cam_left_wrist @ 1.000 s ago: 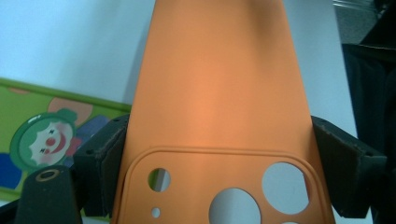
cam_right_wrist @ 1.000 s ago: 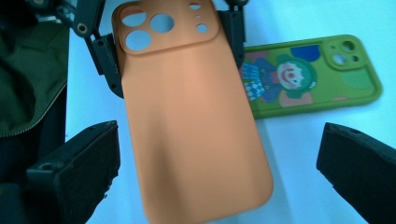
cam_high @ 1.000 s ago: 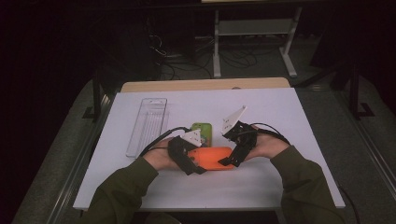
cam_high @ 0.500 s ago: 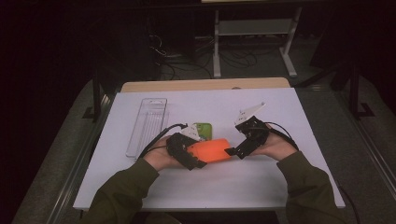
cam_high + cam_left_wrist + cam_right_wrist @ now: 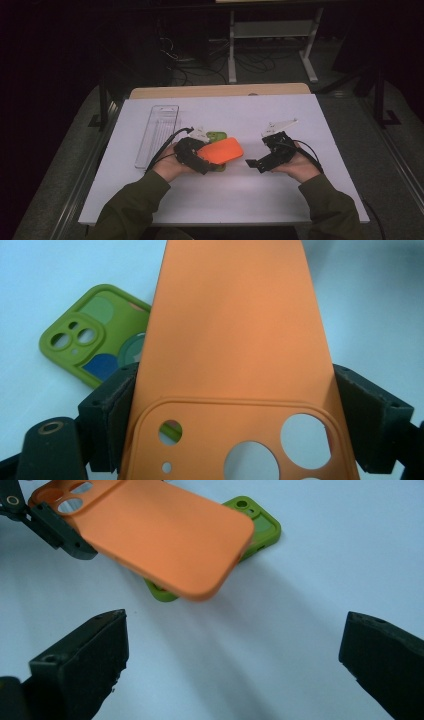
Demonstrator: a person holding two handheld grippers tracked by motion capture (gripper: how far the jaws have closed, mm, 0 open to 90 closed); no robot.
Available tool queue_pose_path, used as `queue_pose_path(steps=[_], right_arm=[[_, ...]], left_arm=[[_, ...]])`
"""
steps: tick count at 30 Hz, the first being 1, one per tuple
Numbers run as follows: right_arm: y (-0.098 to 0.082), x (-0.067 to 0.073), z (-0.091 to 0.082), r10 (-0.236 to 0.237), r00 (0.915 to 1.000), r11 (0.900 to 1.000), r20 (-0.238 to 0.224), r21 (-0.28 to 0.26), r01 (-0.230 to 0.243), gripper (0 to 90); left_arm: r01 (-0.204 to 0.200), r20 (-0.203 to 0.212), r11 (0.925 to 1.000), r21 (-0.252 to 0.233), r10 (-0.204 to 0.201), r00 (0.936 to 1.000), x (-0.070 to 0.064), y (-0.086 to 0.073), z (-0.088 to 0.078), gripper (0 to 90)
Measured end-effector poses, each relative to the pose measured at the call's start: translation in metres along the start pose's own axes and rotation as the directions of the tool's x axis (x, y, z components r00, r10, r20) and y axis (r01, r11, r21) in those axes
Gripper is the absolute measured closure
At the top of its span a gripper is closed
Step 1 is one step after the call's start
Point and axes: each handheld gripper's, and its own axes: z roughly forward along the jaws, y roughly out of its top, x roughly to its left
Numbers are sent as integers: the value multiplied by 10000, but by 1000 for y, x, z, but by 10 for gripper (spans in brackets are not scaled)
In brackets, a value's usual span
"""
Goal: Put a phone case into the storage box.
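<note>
Orange silicone phone case (image 5: 235,340), one of two cases, is sitting clamped at its camera end in the left gripper (image 5: 192,155), hovering over the single green phone case (image 5: 257,527) lying on the white table (image 5: 320,115). Right gripper (image 5: 235,665) is gaping wide, holding nothing, beside one clear tray (image 5: 157,132).

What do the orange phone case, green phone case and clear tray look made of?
Orange phone case: probably soft silicone or rubbery plastic, with an even matte surface. Green phone case: similar matte look with printed coloured shapes. Clear tray: see-through ribbed hard plastic, apparently.
</note>
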Motion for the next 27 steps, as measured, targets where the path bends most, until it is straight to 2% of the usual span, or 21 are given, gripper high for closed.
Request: queue_pose_path(steps=[2,7,12,13,14,15,16,17,18,20,22,23,25,27], right_arm=[[-4,0,0,225,9996,9997,160,-92,-224,0],[-17,3,5,521,9973,9981,511,-359,-503,0],[-21,4,13,462,9968,9982,645,-398,-437,0],[-22,5,15,504,9957,9981,779,-392,-474,0],[-22,5,15,504,9957,9981,779,-392,-474,0],[-22,5,16,419,9952,9985,887,-391,-385,0],[-22,5,17,204,9942,9987,1052,-489,-153,0],[-22,5,17,204,9942,9987,1052,-489,-153,0],[-22,6,17,63,9917,9984,1281,-569,10,0],[-22,6,17,-10,9902,9981,1396,-606,96,0],[-22,8,19,-395,9824,9970,1828,-581,509,0],[-22,8,19,-395,9824,9970,1828,-581,509,0],[-23,8,20,-723,9753,9949,2087,-535,852,0],[-23,9,21,-857,9711,9927,2228,-639,1023,0]], left_arm=[[-44,-48,9997,247,45,10000,2,0,-1,154],[239,-392,9991,352,-226,9990,5,-1,1,154],[361,-456,9989,286,-348,9984,5,-2,0,154],[550,-401,9984,113,-545,9977,5,-2,0,154],[550,-401,9984,113,-545,9977,5,-2,0,154],[800,-396,9968,-35,-801,9960,4,-2,0,154],[480,-416,9986,212,-470,9980,7,-2,-2,154],[518,-395,9986,104,-514,9979,8,-2,-2,154],[636,-364,9979,106,-632,9973,9,-2,-4,154],[633,-367,9979,99,-629,9973,9,-2,-4,155],[624,-338,9980,60,-622,9975,10,-2,-5,154],[628,-337,9980,72,-625,9975,10,-2,-5,154],[631,-316,9980,64,-629,9975,10,-2,-5,154],[615,-292,9981,62,-613,9977,10,-2,-5,155]])
